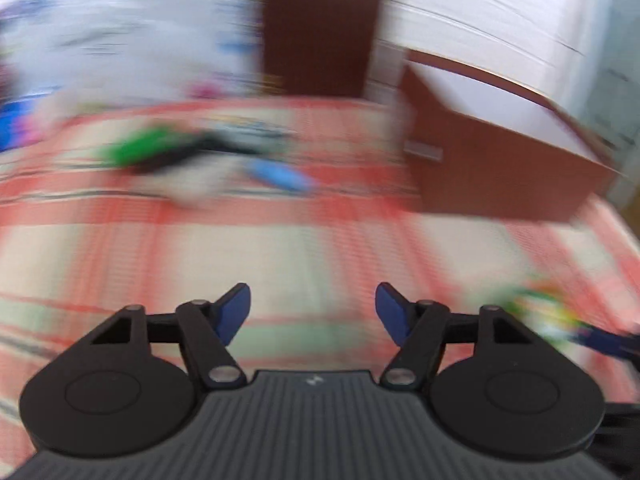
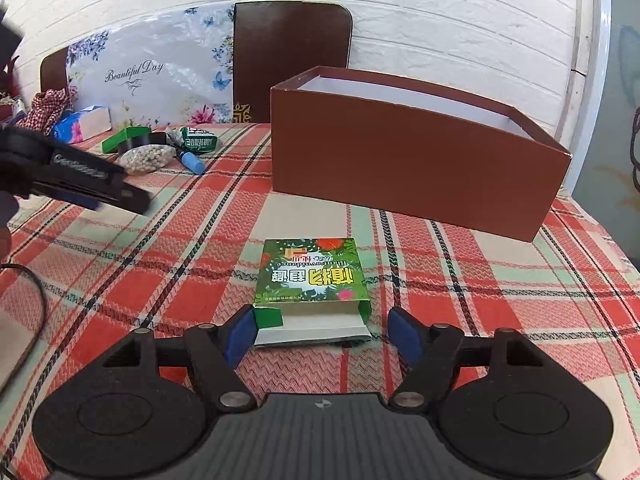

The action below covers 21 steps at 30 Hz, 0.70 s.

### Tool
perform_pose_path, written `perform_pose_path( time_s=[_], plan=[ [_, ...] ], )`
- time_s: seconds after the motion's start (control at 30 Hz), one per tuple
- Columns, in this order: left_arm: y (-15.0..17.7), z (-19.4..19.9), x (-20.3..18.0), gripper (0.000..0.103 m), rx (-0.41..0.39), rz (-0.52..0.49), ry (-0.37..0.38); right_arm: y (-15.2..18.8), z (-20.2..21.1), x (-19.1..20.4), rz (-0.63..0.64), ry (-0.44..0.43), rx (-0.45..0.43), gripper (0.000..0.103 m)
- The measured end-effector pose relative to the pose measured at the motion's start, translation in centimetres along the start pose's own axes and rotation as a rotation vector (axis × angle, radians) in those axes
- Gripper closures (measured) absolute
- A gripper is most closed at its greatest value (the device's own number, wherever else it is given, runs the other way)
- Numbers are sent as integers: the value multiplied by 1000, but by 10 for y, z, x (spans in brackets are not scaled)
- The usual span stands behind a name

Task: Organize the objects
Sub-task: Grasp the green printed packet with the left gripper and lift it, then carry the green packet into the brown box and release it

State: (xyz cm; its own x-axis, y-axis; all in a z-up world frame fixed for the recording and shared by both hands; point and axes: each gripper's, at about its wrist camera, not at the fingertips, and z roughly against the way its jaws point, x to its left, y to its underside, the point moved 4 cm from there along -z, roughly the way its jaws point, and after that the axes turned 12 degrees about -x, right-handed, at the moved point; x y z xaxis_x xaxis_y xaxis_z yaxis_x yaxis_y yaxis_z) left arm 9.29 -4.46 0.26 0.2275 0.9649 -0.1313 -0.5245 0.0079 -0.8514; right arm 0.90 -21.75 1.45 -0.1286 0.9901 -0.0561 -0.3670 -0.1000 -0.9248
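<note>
Right gripper [image 2: 322, 334] wide open, straddling near end of green box [image 2: 312, 280]; left gripper [image 1: 313, 312] open, empty, brown box [image 2: 408, 160] beyond.

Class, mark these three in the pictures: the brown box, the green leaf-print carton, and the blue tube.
brown box [image 2: 400, 172], right wrist view, on its front wall.
green leaf-print carton [image 2: 312, 272], right wrist view, on its printed top face.
blue tube [image 2: 194, 163], right wrist view, on its body.
</note>
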Motion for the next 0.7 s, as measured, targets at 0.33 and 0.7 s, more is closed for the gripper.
perform_pose_path(
  time_s=[0.33,0.7],
  plan=[
    [20,-27,-88,41,170,-28,213,1,-11,1,-34,-44,4,39],
    [-62,-12,-114,70,-30,-67,318,-52,-1,-17,-53,6,-285,44]
  ],
)
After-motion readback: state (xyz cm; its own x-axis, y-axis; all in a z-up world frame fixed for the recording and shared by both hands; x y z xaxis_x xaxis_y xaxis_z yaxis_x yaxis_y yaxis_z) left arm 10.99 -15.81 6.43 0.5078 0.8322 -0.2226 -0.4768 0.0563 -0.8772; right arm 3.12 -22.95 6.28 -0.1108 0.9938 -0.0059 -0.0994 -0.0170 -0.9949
